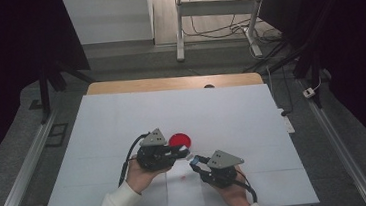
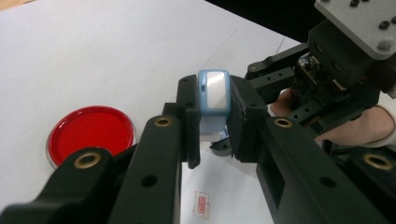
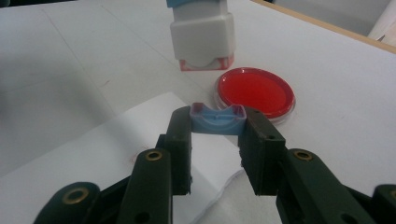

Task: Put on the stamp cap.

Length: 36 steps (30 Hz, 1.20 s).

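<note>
My left gripper is shut on a small stamp with a blue top and a white body, held above the table. In the right gripper view the stamp hangs just ahead, its red-edged face pointing down. My right gripper is shut on the stamp's blue cap, its hollow side up. In the high view the left gripper and right gripper nearly meet tip to tip at the table's front middle. A round red ink pad lies flat just behind them.
A white sheet of paper lies near the front edge, with a small red stamped mark on it. The table is covered in white, with a wooden edge at the back. Dark floor and rails run along both sides.
</note>
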Each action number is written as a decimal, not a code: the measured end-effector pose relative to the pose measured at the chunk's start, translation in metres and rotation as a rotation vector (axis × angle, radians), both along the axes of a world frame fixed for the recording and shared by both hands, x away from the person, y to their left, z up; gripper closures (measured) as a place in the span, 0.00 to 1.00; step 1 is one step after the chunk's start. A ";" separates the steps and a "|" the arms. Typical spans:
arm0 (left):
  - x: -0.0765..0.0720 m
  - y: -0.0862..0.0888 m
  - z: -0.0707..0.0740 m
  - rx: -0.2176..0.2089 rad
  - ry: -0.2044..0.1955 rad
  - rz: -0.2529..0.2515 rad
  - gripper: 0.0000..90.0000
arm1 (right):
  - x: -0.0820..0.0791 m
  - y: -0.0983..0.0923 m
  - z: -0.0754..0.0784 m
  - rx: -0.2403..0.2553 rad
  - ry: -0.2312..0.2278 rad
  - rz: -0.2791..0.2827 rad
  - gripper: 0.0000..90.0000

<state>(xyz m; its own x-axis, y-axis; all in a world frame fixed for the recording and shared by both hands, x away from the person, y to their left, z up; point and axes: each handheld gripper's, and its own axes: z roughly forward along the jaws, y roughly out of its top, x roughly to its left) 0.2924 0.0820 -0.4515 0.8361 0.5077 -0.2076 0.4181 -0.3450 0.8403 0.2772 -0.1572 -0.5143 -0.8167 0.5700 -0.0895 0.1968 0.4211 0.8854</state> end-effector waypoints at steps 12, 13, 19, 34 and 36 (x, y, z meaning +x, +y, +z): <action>-0.001 -0.003 -0.001 0.003 -0.003 0.004 0.83 | 0.000 0.010 0.001 -0.001 -0.020 -0.008 0.73; -0.001 -0.003 -0.001 0.003 -0.002 0.007 0.83 | 0.000 0.010 0.001 -0.002 -0.022 -0.013 0.73; -0.001 -0.004 -0.003 0.001 -0.001 0.020 0.83 | 0.000 0.013 0.001 -0.019 -0.038 -0.048 0.73; -0.001 -0.006 -0.005 -0.019 0.011 0.052 0.83 | -0.006 0.019 0.001 -0.043 -0.107 -0.088 0.73; -0.001 -0.006 -0.005 -0.020 0.013 0.053 0.83 | -0.007 0.020 0.001 -0.048 -0.115 -0.090 0.73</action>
